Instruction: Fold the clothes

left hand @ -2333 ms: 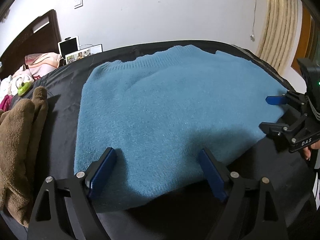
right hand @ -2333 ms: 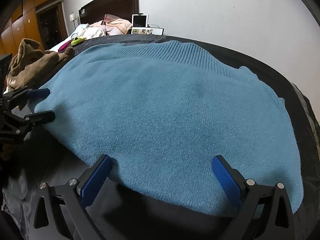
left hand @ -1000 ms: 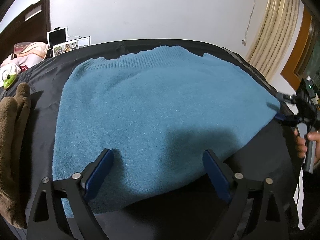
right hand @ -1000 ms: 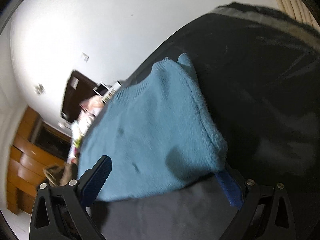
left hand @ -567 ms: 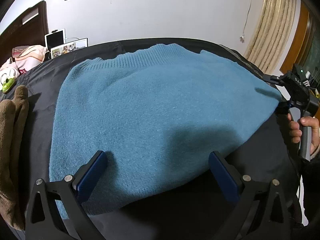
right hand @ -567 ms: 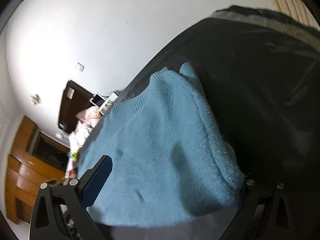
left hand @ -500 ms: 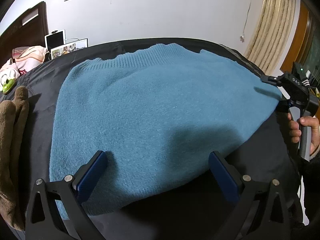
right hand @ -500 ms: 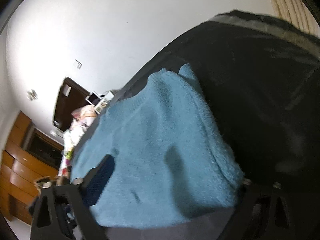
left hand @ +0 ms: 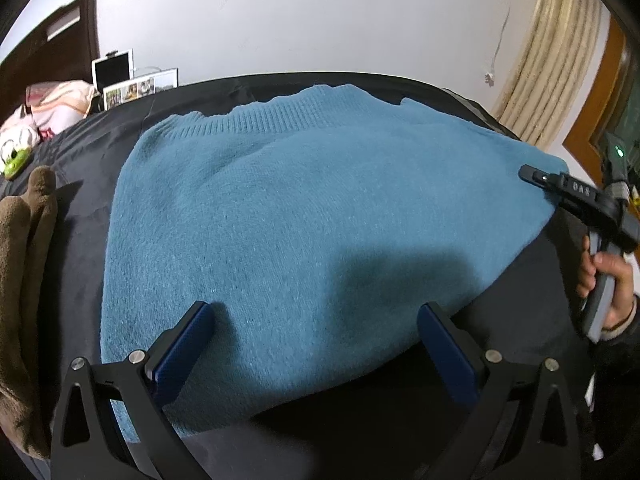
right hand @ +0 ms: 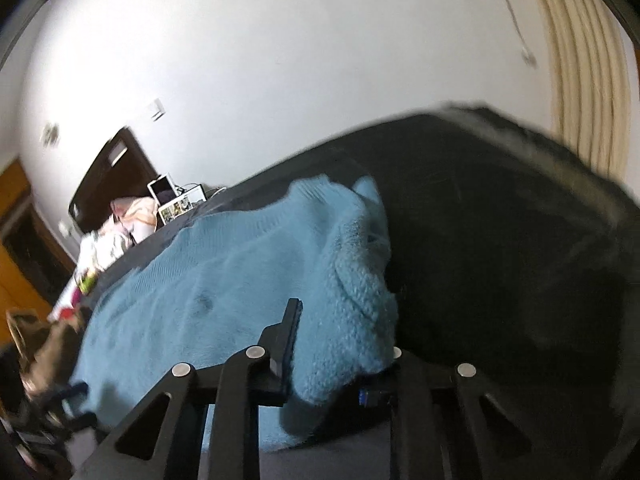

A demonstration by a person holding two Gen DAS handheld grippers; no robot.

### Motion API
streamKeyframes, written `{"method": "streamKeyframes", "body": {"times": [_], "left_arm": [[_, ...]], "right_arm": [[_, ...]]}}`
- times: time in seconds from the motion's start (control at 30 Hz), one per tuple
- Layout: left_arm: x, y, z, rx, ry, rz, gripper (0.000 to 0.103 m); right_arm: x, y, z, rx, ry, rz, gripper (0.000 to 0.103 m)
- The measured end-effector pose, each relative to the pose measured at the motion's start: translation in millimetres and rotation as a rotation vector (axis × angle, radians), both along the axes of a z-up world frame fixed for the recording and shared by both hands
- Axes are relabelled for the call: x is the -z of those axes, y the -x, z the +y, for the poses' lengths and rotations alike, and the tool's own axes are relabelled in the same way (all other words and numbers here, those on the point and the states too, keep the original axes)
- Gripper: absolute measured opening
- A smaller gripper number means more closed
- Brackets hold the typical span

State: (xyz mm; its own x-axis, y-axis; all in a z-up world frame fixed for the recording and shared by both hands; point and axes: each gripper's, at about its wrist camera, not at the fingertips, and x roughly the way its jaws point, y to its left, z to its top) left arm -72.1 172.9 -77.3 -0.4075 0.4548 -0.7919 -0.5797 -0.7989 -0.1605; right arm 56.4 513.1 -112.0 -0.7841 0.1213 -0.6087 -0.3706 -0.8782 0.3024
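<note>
A blue knitted sweater (left hand: 312,216) lies spread on a black cloth-covered surface (left hand: 360,420). My left gripper (left hand: 316,344) is open, its blue pads resting over the sweater's near edge. My right gripper (right hand: 340,344) is shut on the sweater's right edge (right hand: 352,304), which bunches up thick between the jaws. In the left wrist view the right gripper (left hand: 532,174) shows at the sweater's far right corner, held by a hand (left hand: 608,280).
A brown plush garment (left hand: 20,264) lies at the left edge of the surface. A tablet and a photo frame (left hand: 136,80) stand at the back left by a dark headboard. Beige curtains (left hand: 556,60) hang at the right.
My right gripper has closed on the sweater's right edge; it was open around it half a second ago. The left gripper has barely moved.
</note>
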Motion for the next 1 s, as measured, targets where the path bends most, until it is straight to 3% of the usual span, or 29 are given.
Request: {"method": "streamKeyframes", "body": {"times": [0.13, 0.3, 0.53, 0.8, 1.0], "left_arm": [[-15, 10, 9, 0.003, -0.027, -0.035, 0.102], [-40, 30, 49, 0.071, -0.074, -0.086, 0.102], [-60, 63, 124, 0.132, -0.111, -0.18, 0.102], [-70, 93, 220, 0.227, -0.124, -0.286, 0.102], [-63, 93, 287, 0.33, -0.057, -0.331, 0.102]], "right_arm": [[-13, 2, -22, -0.036, -0.144, 0.031, 0.024], [-21, -2, -34, -0.066, -0.199, 0.066, 0.024], [-25, -10, -45, -0.11, -0.231, 0.102, 0.024], [-22, -8, -35, -0.127, -0.169, 0.106, 0.024], [-23, -5, -42, -0.153, -0.199, 0.106, 0.024]]}}
